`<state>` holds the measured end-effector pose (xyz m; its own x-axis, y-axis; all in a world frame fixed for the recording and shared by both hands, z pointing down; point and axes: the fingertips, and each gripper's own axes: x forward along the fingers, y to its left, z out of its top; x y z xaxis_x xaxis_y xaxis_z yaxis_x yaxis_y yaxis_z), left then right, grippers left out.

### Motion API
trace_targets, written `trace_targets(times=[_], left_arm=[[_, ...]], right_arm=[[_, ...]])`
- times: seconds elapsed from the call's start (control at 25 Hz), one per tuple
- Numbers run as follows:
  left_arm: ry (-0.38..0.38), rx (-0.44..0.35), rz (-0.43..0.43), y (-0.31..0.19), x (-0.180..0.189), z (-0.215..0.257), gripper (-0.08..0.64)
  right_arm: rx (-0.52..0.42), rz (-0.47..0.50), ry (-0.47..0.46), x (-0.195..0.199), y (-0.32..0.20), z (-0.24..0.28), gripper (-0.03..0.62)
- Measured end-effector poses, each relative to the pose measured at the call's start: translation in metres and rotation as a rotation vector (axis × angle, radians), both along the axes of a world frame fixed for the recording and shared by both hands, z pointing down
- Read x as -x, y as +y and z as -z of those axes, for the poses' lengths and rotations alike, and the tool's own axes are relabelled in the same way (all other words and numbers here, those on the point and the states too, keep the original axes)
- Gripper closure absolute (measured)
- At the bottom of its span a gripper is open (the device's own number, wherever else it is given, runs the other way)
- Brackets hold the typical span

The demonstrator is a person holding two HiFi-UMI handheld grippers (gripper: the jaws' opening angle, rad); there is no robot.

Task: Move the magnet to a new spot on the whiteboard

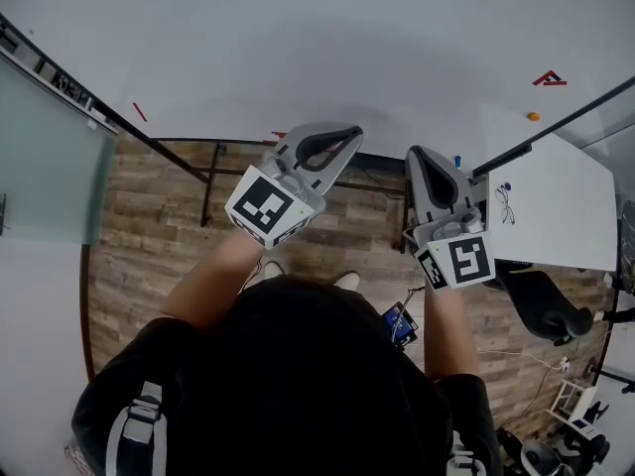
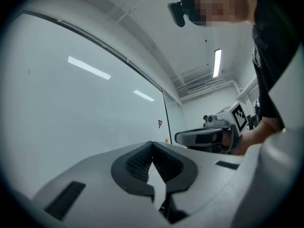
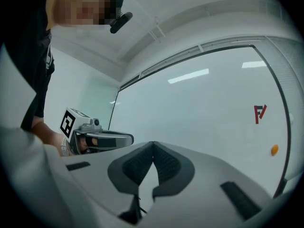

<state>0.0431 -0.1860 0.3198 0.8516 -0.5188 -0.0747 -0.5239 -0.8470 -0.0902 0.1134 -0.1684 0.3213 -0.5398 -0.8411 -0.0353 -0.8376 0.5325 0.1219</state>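
Right gripper (image 3: 153,144) and left gripper (image 2: 152,144) clenched, empty — magnet (image 3: 274,149) sits well off right on the whiteboard (image 3: 204,113), under a red mark (image 3: 259,113). Open the right jaws before reaching — pinch its edges squarely.

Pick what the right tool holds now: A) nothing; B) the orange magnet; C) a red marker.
A: the jaws of the right tool meet with nothing between them, and the orange magnet sits apart on the whiteboard.
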Motion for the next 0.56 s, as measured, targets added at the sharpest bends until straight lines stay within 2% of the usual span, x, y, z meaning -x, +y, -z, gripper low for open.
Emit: trace_targets(times=[0.56], left_arm=[[-0.020,0.016,-0.019,0.004,-0.001,-0.011,0.555]], right_arm=[[0.039,-0.010,-0.026,-0.002,0.007,-0.014,0.592]])
